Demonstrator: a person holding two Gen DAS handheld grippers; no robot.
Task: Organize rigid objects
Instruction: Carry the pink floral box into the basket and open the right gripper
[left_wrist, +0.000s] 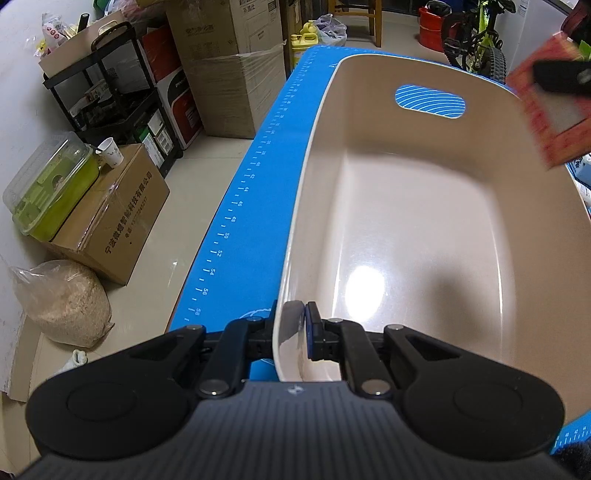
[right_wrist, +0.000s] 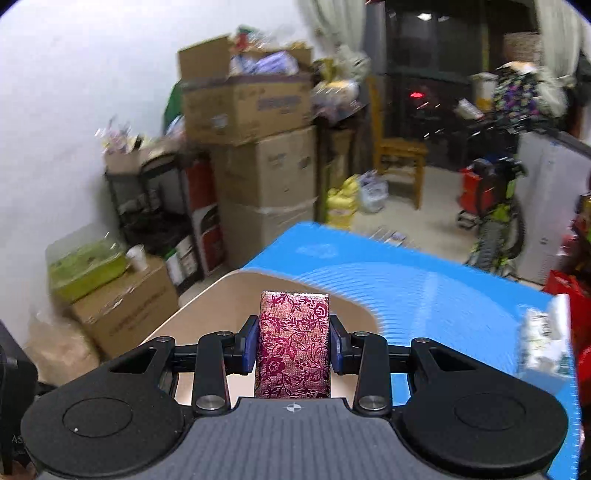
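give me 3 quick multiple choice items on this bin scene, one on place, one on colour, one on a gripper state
1. Where is the left gripper?
A. on the near rim of the beige bin
B. on a chair
C. on the floor

2. What colour is the mat under the bin?
A. green
B. blue
C. grey

3. What is the right gripper doing?
A. hanging open
B. gripping a cup
C. shut on the floral box

Answers: 1 A, its pads clamp the rim; 2 B, blue shows beside the bin; 3 C, both pads press the box's sides.
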